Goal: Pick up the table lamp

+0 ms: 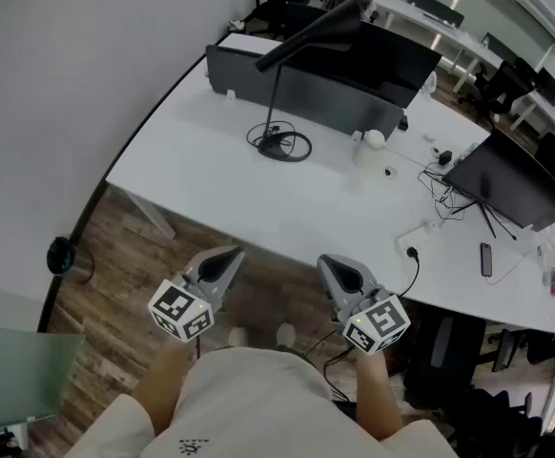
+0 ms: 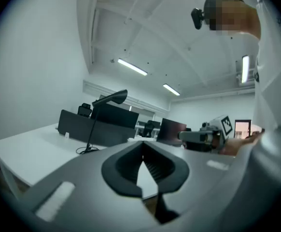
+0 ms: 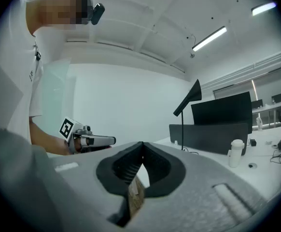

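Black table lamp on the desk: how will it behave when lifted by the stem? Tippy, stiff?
Probably top-heavy: the long head overhangs a thin stem, so it may swing in the grip. The stem looks rigid, likely metal and slippery. The cable looped around its base could drag or snag.

Your table lamp (image 1: 320,29) is black, standing on a white desk (image 1: 201,175). Your left gripper (image 1: 230,256) and right gripper (image 1: 330,263) are grey, with black-and-white square-patterned cubes. The floor (image 1: 115,246) is brown wood grain.
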The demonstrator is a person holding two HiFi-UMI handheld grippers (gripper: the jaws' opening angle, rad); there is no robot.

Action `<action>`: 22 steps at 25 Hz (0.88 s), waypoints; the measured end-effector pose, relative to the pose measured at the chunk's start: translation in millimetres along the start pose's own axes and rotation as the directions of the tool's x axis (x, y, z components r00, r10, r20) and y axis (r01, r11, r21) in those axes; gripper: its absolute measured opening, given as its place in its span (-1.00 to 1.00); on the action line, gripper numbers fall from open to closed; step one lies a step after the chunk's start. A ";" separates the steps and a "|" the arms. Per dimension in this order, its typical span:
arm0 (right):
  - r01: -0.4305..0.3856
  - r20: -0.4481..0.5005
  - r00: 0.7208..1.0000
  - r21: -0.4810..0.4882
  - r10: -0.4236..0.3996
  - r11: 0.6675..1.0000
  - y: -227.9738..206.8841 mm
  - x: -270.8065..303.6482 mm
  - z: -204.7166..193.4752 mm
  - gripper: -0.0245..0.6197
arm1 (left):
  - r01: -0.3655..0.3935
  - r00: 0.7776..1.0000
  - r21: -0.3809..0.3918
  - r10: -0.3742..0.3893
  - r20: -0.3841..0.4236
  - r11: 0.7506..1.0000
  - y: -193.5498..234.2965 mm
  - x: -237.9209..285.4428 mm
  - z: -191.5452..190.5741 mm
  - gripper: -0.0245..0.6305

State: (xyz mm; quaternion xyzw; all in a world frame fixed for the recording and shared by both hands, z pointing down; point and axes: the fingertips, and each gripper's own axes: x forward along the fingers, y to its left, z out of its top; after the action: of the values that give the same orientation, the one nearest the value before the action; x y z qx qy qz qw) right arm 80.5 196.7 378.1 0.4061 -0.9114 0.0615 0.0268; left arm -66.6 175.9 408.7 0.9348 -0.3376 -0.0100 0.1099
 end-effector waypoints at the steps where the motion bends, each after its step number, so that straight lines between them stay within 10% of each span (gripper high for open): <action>1: 0.000 0.000 1.000 -0.002 0.000 1.000 0.6 -0.8 -0.5 -0.92 | -0.004 1.000 0.003 0.004 0.001 1.000 0.2 -0.8 -0.1 -0.95; 22: 0.026 0.012 1.000 0.003 -0.026 1.000 -0.4 6.4 8.0 -0.92 | -0.017 1.000 0.025 0.016 0.007 1.000 21.6 -14.1 5.1 -0.95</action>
State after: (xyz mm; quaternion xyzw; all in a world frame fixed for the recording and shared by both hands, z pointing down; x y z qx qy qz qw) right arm 76.5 190.6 370.8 0.4183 -0.9061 0.0599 0.0217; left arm -91.6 167.7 407.5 0.9333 -0.3457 -0.0081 0.0970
